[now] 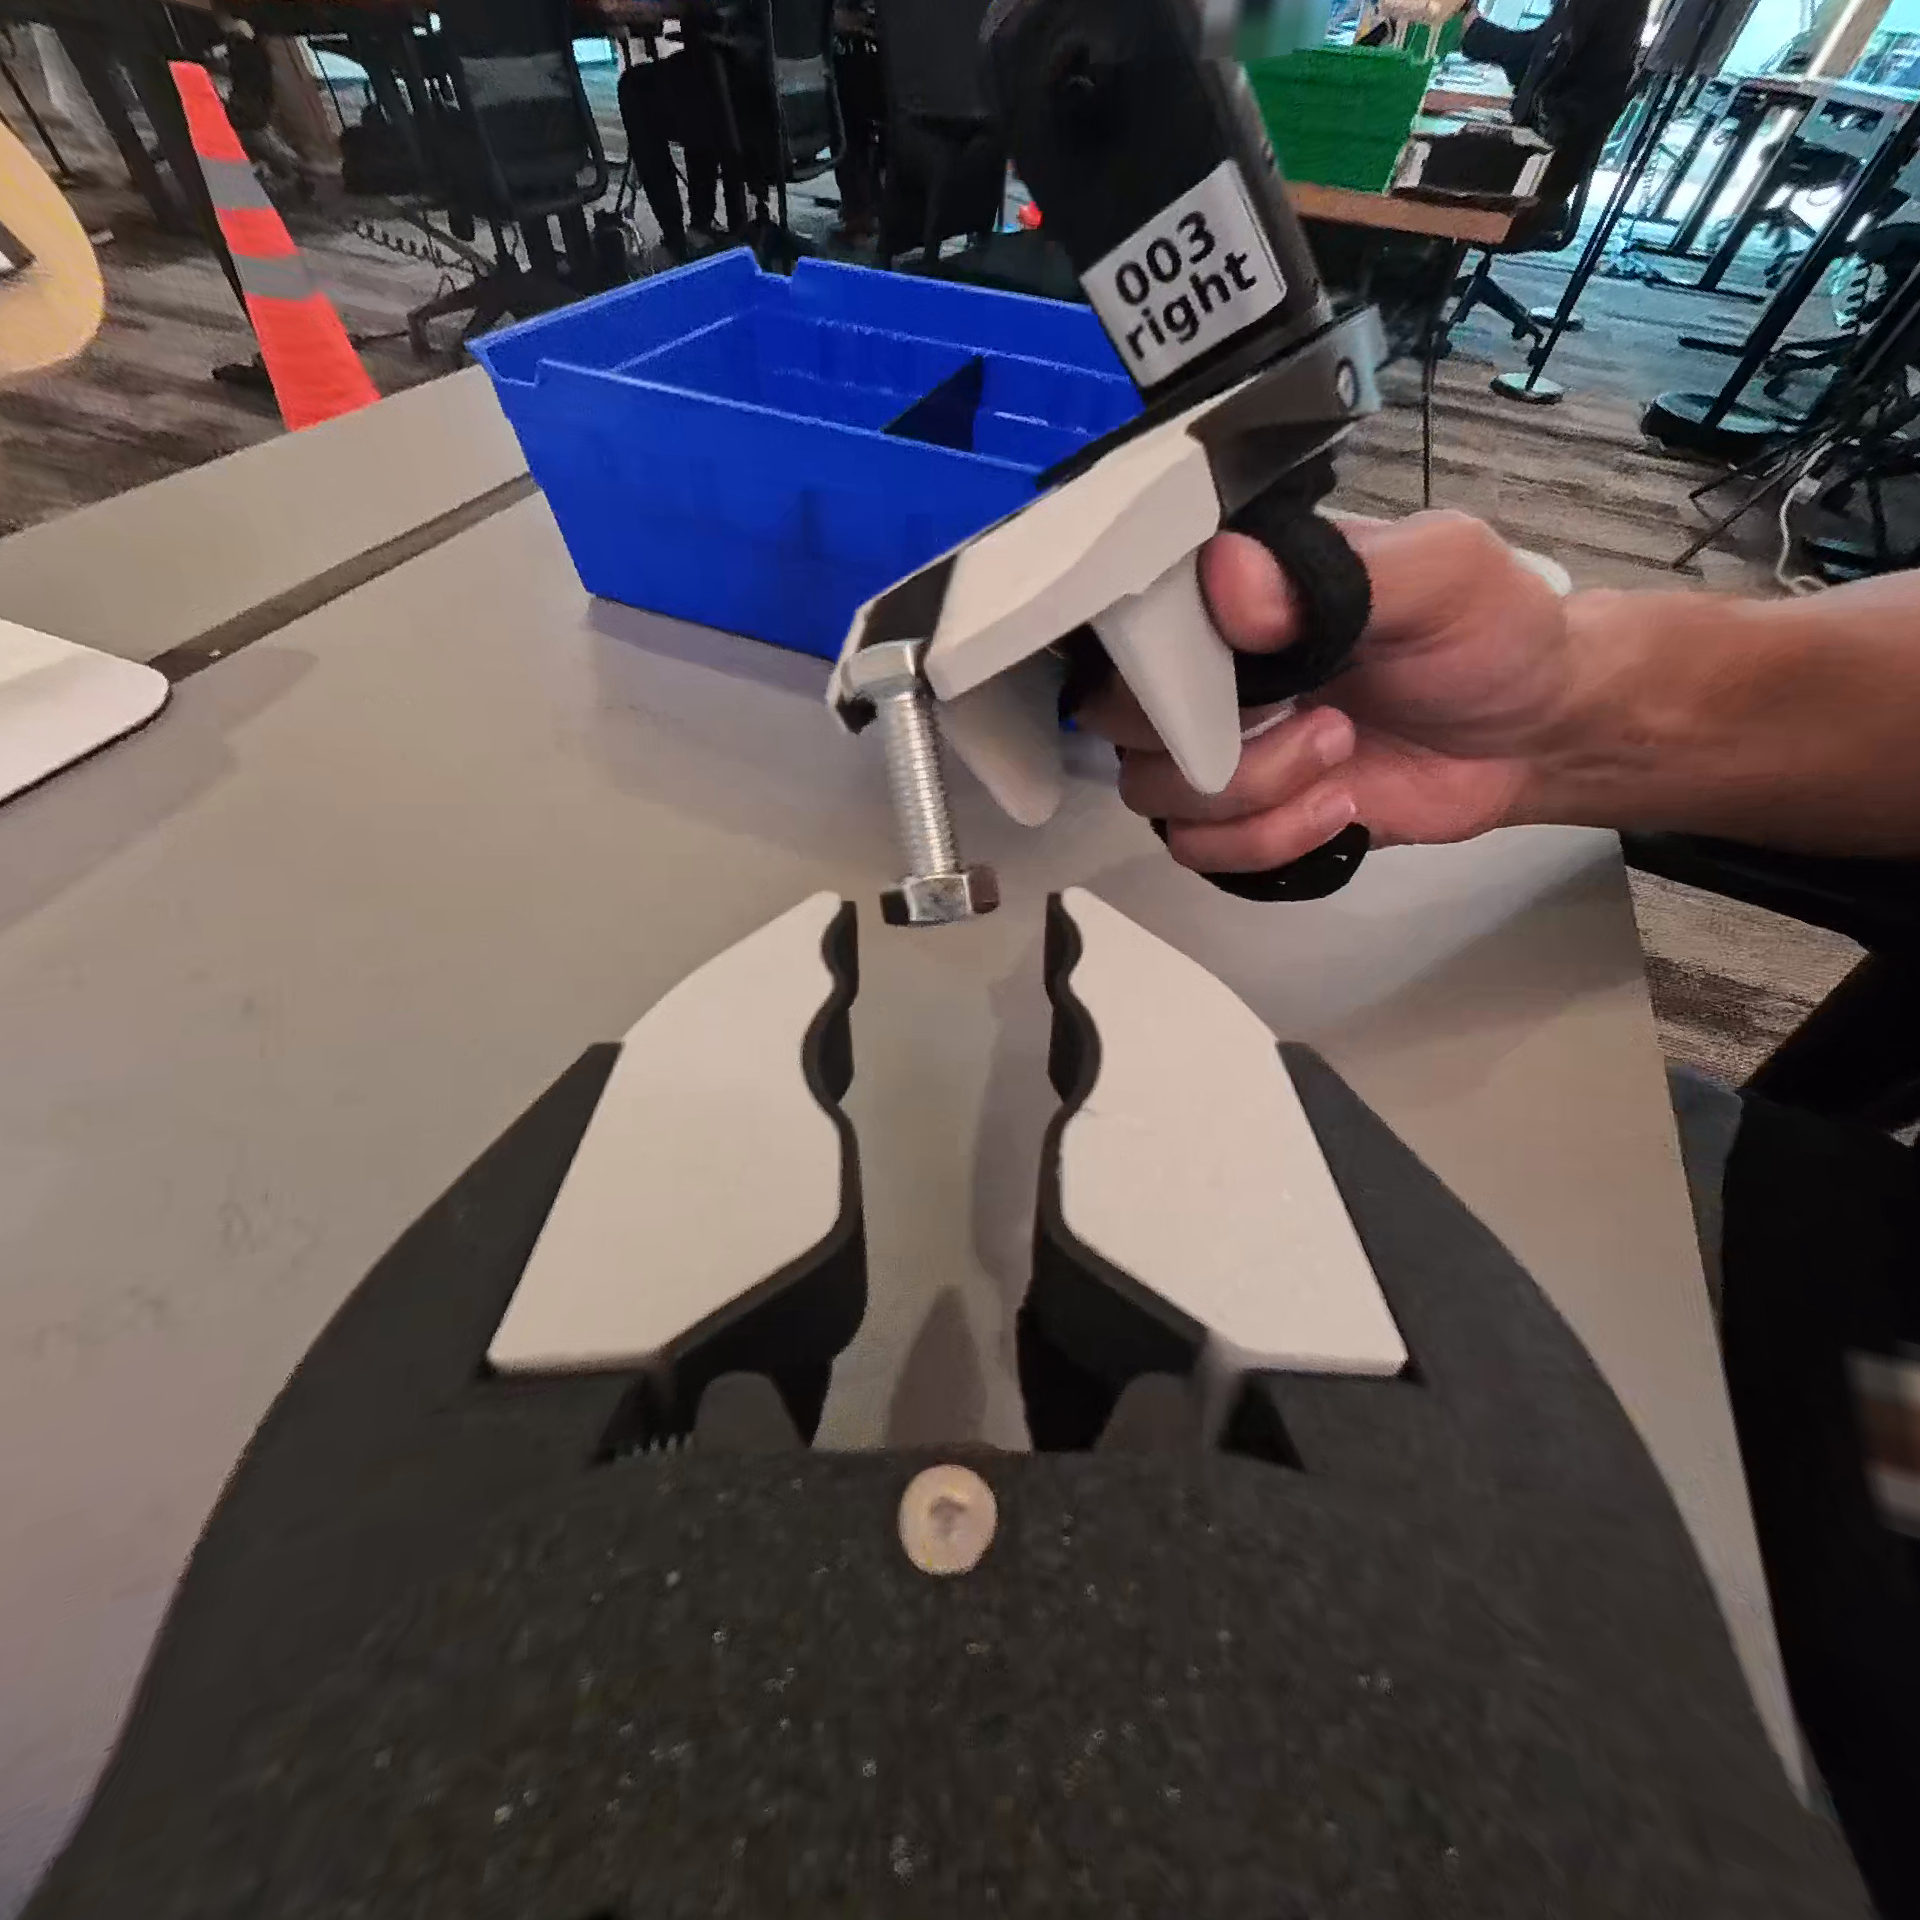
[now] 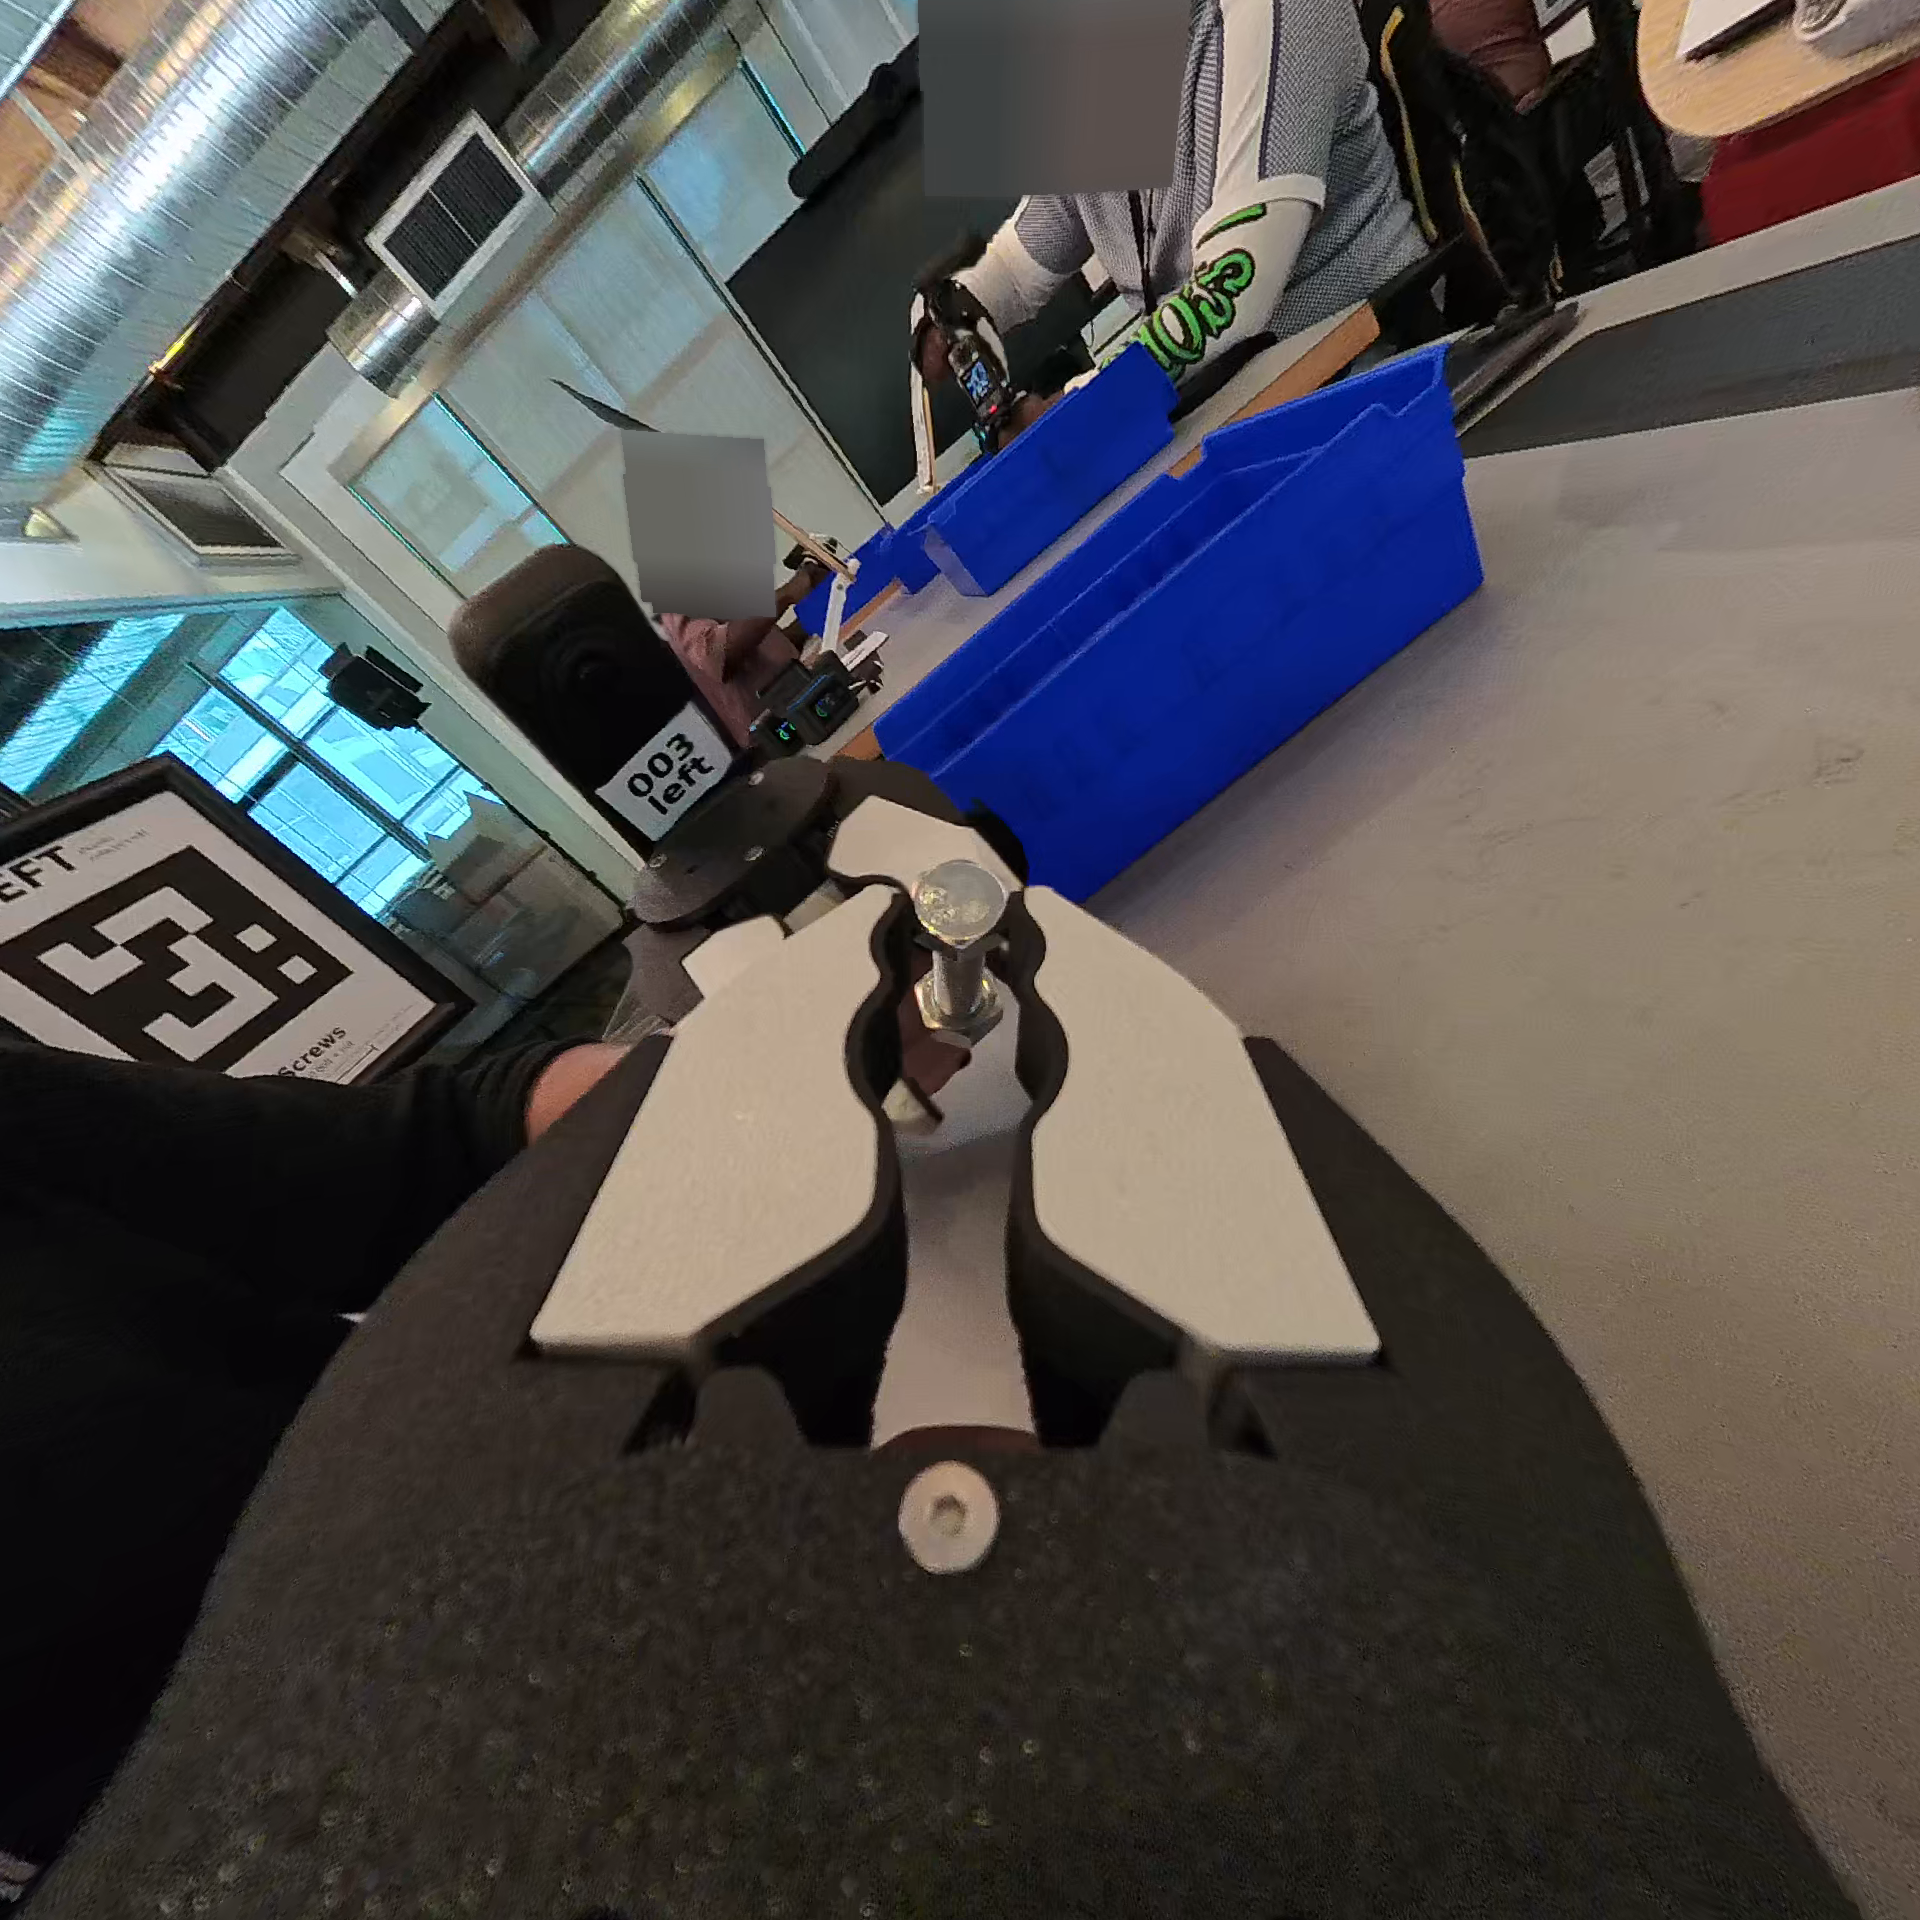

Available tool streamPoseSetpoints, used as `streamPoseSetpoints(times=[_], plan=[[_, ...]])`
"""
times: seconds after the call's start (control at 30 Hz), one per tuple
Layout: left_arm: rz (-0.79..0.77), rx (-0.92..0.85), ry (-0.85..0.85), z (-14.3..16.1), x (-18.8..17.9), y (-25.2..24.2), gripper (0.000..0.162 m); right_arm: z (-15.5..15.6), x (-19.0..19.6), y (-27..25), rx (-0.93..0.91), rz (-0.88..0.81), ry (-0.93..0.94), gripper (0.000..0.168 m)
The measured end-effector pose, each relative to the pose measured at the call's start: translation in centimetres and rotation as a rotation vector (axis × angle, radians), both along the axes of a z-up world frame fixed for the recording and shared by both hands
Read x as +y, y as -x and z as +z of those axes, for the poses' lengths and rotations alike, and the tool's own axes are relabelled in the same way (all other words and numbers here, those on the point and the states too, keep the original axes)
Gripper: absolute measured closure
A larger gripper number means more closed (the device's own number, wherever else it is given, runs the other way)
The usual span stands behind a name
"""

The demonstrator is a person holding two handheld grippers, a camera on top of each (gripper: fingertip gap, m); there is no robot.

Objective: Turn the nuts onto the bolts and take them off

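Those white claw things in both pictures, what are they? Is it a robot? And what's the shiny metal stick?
No robot: a person holds two hand tools called grippers, each with a camera looking along its white fingers. One picture looks from the left gripper, which is open and empty. Ahead of it, the person's hand squeezes the right gripper. The other picture looks from that right gripper. It pinches the shiny stick, a bolt, by its head, with a nut on the far end. A blue bin sits on the grey table.
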State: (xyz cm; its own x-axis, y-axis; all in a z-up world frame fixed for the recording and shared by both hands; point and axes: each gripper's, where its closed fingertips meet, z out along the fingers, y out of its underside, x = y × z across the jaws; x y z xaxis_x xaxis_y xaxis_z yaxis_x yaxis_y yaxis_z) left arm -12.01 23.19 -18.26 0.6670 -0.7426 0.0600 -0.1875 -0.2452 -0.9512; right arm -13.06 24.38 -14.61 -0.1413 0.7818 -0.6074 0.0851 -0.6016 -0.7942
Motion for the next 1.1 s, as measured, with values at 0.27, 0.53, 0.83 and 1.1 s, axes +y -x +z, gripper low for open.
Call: streamPoseSetpoints(times=[0.27, 0.53, 0.83, 1.1], plan=[[-0.096, -0.127, 0.075, 1.0, -1.4, 0.1, 0.145, 0.4, -0.8, -0.2, 0.039, 0.049, -0.058, 0.151], [-0.353, -0.614, 0.395, 4.2, -3.2, 1.2, 0.146, 1.4, -3.0, -1.2, 0.139, 0.192, -0.209, 0.151], [-0.406, -0.789, 0.609, 4.8, -3.6, 1.9, 0.146, 0.9, -4.0, -0.9, 0.077, 0.102, -0.595, 0.151], [-0.329, -0.818, 0.647, 4.5, -2.2, 2.6, 0.146, 0.4, -3.4, -0.4, -0.002, -0.021, -0.795, 0.151]])
